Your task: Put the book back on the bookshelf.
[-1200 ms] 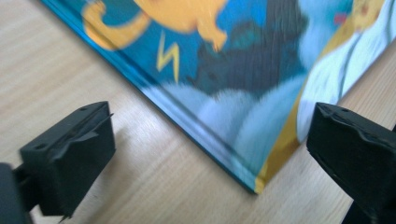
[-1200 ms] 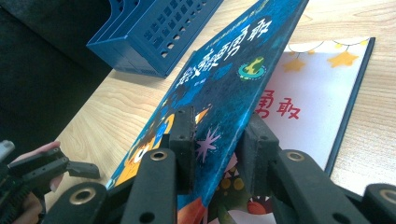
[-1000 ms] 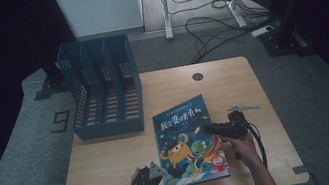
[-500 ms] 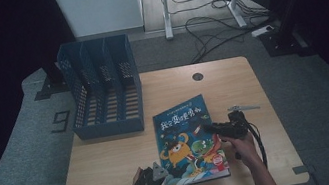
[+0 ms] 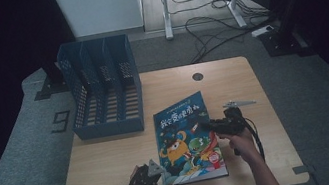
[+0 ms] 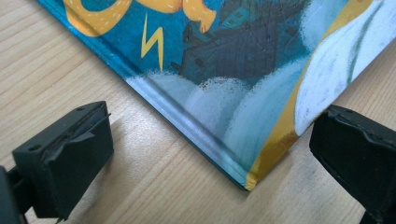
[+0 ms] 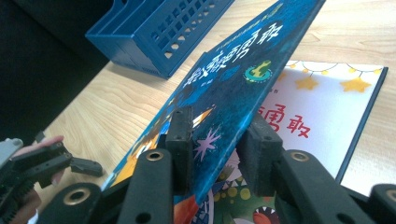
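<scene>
1. My left claw [image 5: 160, 183] is resting with its jaws spread wide on the wooden table [image 5: 112, 157]. The near spine corner of the picture book [image 5: 188, 139] is lying between the two black pads [image 6: 70, 154] without touching either. The blue slotted file rack [image 5: 102, 95] is standing well beyond this claw, on the far left of the table.

2. The book is lying flat just ahead of my left claw and reaching across to my right one. Its glossy hard cover is printed in deep blue, with cartoon monsters and white clouds, and a rounded spine ends in a yellow corner [image 6: 252, 179].

3. My right claw [image 5: 218, 124] is pinching the open edge of the front cover [image 7: 233, 88] between its rubber-faced pads [image 7: 180, 135]. The cover is standing tilted above the white title page [image 7: 327, 107], which shows red characters and yellow stars.

4. What is changing: the jaws of my right claw have just been easing apart a little, with the cover between them. Against the earlier high views, the book and both hands are sitting where they were. I am judging that the grip is loosening only slightly, so the cover is being held lightly; opening the book fully is not yet done.

5. Just past my right claw, a thin grey metal piece [image 5: 239, 103] is lying on the smooth, pale-grained tabletop.
</scene>
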The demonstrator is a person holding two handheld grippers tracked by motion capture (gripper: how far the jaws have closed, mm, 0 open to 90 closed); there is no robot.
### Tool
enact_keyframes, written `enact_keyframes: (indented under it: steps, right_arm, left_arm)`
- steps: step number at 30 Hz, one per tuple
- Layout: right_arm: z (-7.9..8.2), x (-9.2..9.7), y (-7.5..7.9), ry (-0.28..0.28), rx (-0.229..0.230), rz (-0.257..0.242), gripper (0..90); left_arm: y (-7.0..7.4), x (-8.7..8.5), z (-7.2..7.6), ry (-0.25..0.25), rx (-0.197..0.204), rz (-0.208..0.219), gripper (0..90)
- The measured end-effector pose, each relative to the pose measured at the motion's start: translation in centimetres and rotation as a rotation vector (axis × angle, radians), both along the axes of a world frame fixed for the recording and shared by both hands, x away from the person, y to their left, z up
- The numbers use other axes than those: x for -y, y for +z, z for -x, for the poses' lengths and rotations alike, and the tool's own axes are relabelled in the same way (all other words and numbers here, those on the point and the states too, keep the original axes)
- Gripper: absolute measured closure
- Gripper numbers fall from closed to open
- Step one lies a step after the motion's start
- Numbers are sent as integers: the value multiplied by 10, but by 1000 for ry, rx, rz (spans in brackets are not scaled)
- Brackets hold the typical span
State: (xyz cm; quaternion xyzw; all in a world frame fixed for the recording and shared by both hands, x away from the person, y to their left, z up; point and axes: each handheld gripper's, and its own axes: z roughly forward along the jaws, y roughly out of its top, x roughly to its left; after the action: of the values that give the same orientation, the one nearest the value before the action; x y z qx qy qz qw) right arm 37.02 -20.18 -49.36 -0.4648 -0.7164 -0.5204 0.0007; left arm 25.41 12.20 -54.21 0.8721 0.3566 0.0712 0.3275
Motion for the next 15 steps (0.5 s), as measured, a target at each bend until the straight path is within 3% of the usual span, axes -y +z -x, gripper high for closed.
enact_keyframes:
  steps: [7, 15]
  right_arm:
    - [-22, -13, 7, 58, -15, 75, 611]
    - [-33, -17, 9, 63, -21, 69, 629]
  left_arm:
    - [1, -4, -3, -2, -15, 12, 0]
    - [1, -6, -5, 14, -18, 18, 0]
